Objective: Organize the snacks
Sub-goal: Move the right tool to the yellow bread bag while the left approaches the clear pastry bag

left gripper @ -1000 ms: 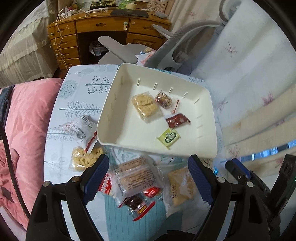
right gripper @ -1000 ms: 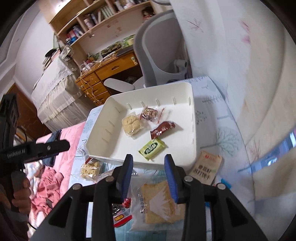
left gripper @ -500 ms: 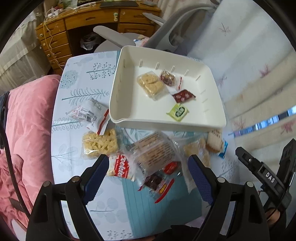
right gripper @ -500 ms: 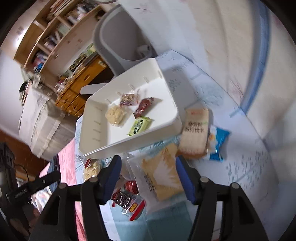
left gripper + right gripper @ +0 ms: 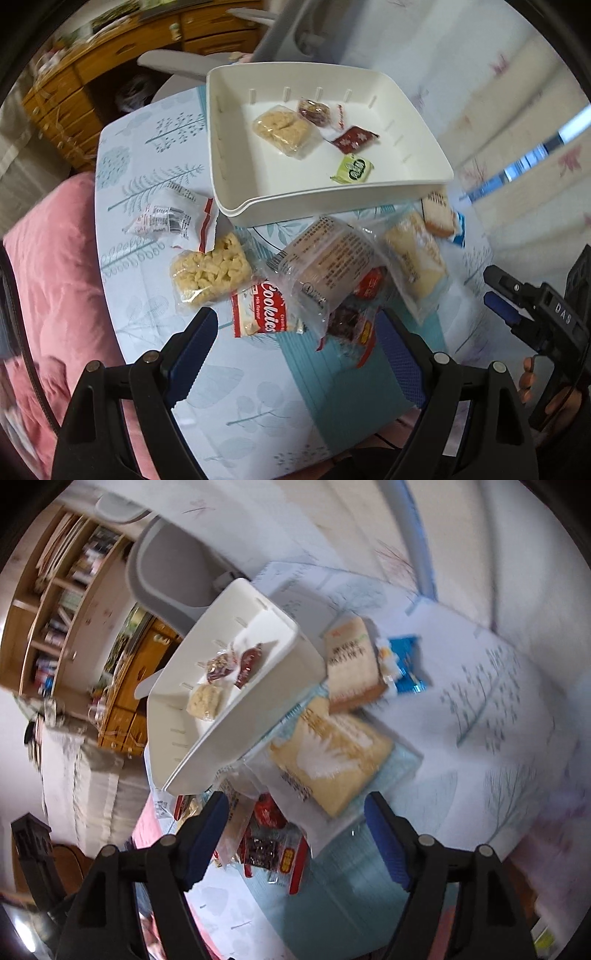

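A white tray (image 5: 417, 177) on the patterned table holds a rice cracker pack (image 5: 284, 129), a dark red packet (image 5: 354, 138), a green packet (image 5: 352, 170) and a small clear candy pack (image 5: 314, 110). Loose snacks lie in front of it: a puffed cracker pack (image 5: 210, 273), a Cookies packet (image 5: 262, 314), a large clear pack (image 5: 325, 258) and a yellow cake pack (image 5: 417, 258). My left gripper (image 5: 295, 354) is open above the Cookies packet. My right gripper (image 5: 295, 834) is open just in front of the cake pack (image 5: 328, 757). The tray (image 5: 258, 709) shows behind it.
A beige biscuit packet (image 5: 351, 664) and a blue packet (image 5: 406, 664) lie right of the tray. A white wrapper (image 5: 170, 218) lies left of it. A pink cushion (image 5: 48, 277) borders the table's left. A grey chair (image 5: 173, 572) and wooden desk (image 5: 92, 74) stand behind.
Both grippers pulled back from the tray. The right gripper opened wide and swung right and tilted, bringing the beige and blue packets into view. No snack has moved.
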### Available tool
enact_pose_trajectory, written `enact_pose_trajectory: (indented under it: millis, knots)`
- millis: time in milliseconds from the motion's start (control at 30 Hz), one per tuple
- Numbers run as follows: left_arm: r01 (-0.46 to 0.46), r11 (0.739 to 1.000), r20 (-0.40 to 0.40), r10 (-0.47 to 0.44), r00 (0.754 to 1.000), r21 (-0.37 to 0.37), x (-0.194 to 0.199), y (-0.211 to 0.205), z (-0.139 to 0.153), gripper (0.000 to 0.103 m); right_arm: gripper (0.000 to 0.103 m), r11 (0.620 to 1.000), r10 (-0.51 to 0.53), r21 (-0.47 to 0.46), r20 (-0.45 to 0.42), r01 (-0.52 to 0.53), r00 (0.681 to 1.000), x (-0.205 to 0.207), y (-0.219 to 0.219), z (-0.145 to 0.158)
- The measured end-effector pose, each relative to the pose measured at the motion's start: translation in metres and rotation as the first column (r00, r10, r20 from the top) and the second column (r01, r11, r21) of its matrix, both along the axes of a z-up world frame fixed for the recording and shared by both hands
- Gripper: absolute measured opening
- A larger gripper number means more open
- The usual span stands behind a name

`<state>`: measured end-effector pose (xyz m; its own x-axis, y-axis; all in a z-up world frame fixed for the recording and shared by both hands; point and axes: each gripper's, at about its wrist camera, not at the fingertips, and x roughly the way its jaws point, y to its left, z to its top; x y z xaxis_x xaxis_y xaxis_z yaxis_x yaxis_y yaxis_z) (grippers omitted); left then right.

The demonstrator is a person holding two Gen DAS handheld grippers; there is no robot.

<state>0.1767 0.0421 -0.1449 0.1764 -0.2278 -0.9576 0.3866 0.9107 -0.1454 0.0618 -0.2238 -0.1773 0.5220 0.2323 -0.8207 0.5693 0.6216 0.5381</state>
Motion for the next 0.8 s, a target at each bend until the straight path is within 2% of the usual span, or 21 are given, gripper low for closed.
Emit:
enact_pose_trajectory:
  millis: [100,300,667,800]
  knots:
    - [0.039,0.999,-0.012,-0.039,0.999,0.034,0.002,0.000,-0.008,0.086,0.076,0.997,-0.062,0.042,-0.009,0.062,0.998,-0.012,0.004,-0.009]
    - [0.090,0.995,-0.038,-0.088,0.995,0.047,0.008,-0.004,-0.021,0.088,0.076,0.980,-0.151,0.127,-0.034,0.154,0.988,-0.029,0.010,-0.029]
    - [0.153,0.982,-0.078,-0.145,0.986,0.110,0.021,-0.035,-0.053,0.093,0.076,0.909,-0.272,0.297,-0.112,0.293,0.956,-0.038,-0.001,-0.075]
    - [0.176,0.976,-0.094,-0.165,0.982,0.129,0.026,-0.050,-0.066,0.093,0.076,0.880,-0.280,0.357,-0.142,0.313,0.949,-0.034,-0.004,-0.090]
